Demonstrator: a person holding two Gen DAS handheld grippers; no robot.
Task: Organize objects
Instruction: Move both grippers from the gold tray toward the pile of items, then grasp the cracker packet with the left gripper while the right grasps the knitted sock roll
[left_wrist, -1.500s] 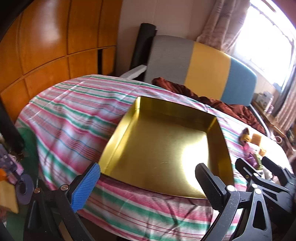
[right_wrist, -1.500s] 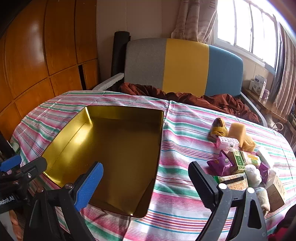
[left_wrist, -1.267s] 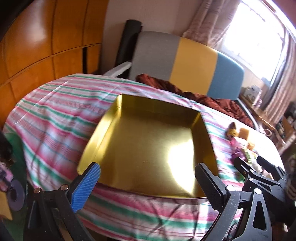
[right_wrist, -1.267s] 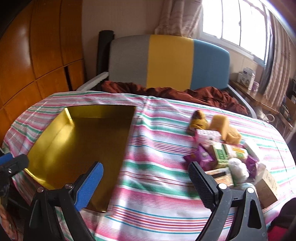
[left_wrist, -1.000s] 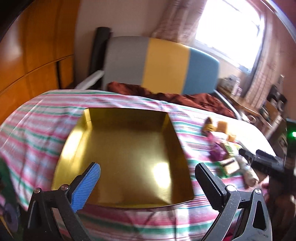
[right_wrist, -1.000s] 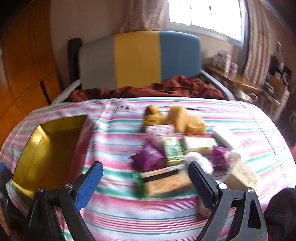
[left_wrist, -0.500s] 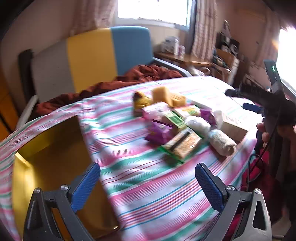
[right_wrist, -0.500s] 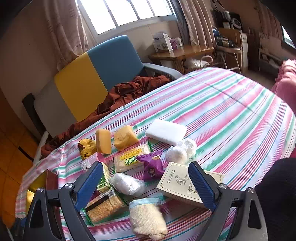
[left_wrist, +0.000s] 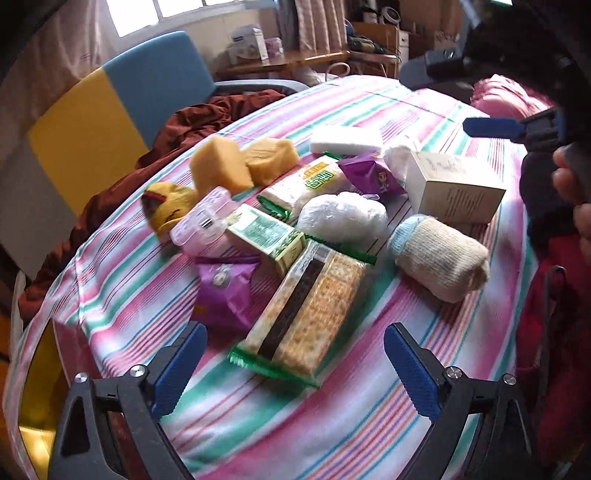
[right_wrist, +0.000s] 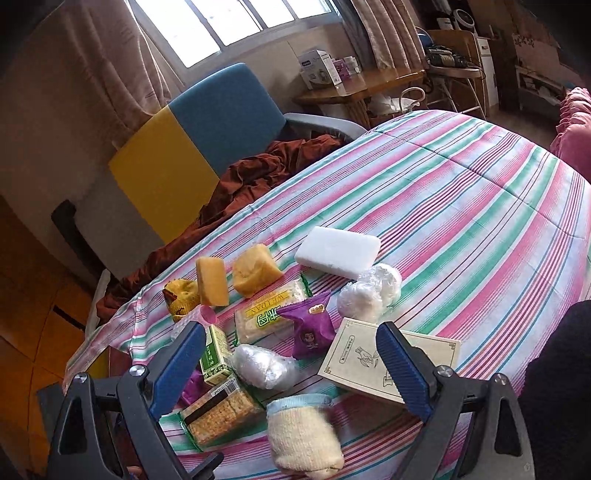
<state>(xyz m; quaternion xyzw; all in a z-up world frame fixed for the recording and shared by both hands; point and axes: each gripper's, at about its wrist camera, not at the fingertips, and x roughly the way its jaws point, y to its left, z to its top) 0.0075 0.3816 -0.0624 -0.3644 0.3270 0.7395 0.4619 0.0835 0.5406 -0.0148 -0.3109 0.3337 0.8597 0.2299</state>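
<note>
Fingers (left_wrist: 412, 373) frame the cracker pack (left_wrist: 308, 314); only the right view shows windows (right_wrist: 229, 26).

Daylight floods through a curtained window (right_wrist: 236, 26) behind a grey, yellow and blue chair (right_wrist: 192, 147); a cluttered wooden side table (right_wrist: 354, 88) stands far right.
</note>
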